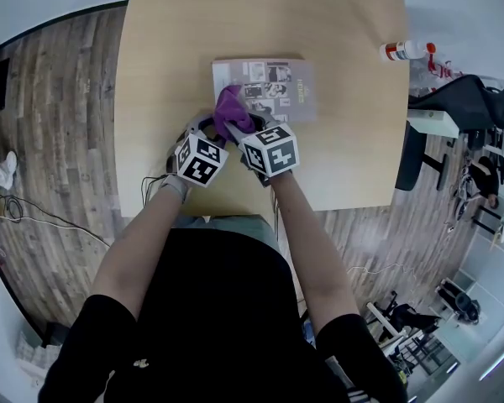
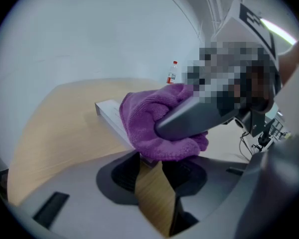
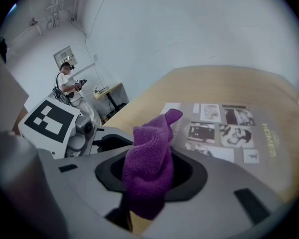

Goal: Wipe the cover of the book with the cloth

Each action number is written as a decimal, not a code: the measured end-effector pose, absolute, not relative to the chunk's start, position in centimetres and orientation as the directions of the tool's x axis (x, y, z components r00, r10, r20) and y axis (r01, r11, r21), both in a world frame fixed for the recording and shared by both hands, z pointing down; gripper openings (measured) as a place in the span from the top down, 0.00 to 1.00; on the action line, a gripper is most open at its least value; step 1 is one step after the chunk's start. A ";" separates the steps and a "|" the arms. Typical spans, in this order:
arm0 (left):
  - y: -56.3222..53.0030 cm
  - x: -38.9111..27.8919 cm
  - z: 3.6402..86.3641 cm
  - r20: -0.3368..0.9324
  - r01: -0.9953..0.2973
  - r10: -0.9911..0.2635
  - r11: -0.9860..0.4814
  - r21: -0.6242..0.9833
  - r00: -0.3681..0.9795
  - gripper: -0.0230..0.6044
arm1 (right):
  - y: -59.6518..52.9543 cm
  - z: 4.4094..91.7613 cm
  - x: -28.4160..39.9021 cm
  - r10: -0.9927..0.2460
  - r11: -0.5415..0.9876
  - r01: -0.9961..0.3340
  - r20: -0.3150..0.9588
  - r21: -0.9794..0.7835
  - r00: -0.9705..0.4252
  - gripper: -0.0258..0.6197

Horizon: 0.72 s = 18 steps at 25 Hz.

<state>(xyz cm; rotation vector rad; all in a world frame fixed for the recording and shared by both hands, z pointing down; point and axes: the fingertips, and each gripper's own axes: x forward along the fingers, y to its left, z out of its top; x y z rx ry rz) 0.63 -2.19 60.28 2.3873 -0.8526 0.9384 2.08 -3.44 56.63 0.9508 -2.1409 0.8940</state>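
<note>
The book [image 1: 279, 86] is laid flat on the desk [image 1: 344, 149], past its middle. The cloth [image 1: 232, 114] is pressed on the book's near left corner, clamped in the jaws of the right gripper [image 1: 244, 131]. The left gripper [image 1: 200, 133] is held just left of it. A bottle [image 1: 407, 50] is set at the far right corner.

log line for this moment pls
right tool: shut on cloth | cloth: on book, near left corner | left tool: open, beside book
</note>
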 end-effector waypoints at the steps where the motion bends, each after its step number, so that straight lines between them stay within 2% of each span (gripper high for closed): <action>1: -2.2 0.7 60.3 0.718 -0.675 -0.378 -0.718 0.171 0.584 0.72 | -3.2 56.6 2.5 -0.384 0.490 -0.807 0.750 -0.329 -0.539 0.72; 8: -1.5 0.7 60.1 0.707 -0.614 -0.321 -0.764 0.200 0.630 0.72 | -1.5 56.5 4.6 -0.469 0.316 -0.884 0.753 -0.346 -0.462 0.72; 18: -0.1 -4.1 56.4 0.639 -0.576 -0.327 -0.786 0.226 0.697 0.86 | 2.7 55.6 6.4 -0.577 0.115 -0.936 0.745 -0.332 -0.335 0.73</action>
